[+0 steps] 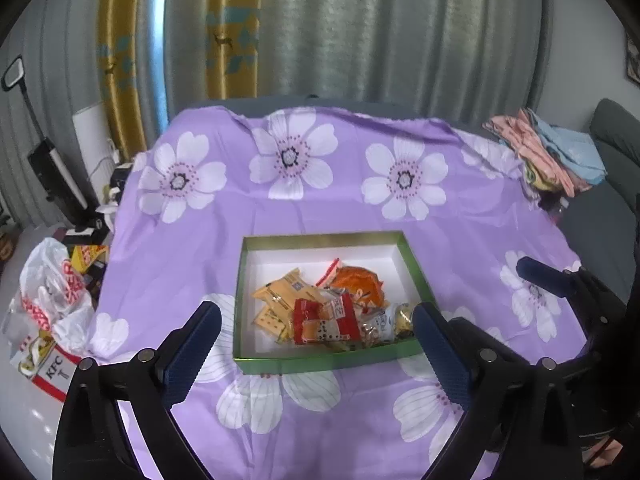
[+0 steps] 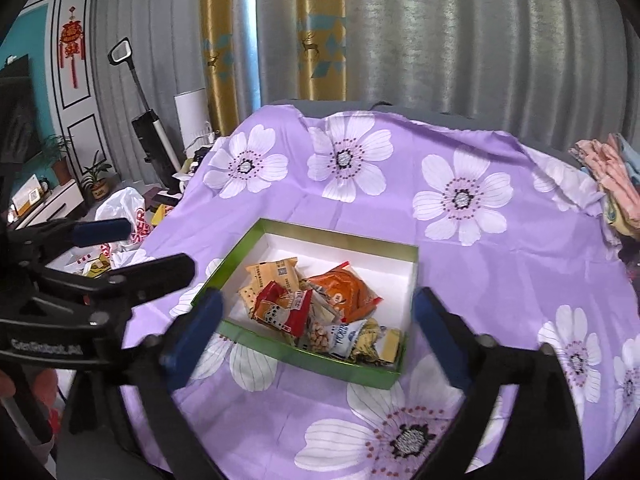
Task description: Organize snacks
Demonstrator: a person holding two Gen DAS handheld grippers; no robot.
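Observation:
A green box with a white inside sits on the purple flowered cloth. In it lie several snack packets: yellow biscuit packs, a red packet, an orange bag and a clear nut pack. My left gripper is open and empty, held above the box's near edge. The box also shows in the right wrist view, with the snacks piled at its near side. My right gripper is open and empty above the box. The left gripper's fingers show at that view's left.
Folded clothes are stacked at the cloth's far right corner. White plastic bags and a KFC box lie on the floor to the left. A vacuum and curtains stand behind.

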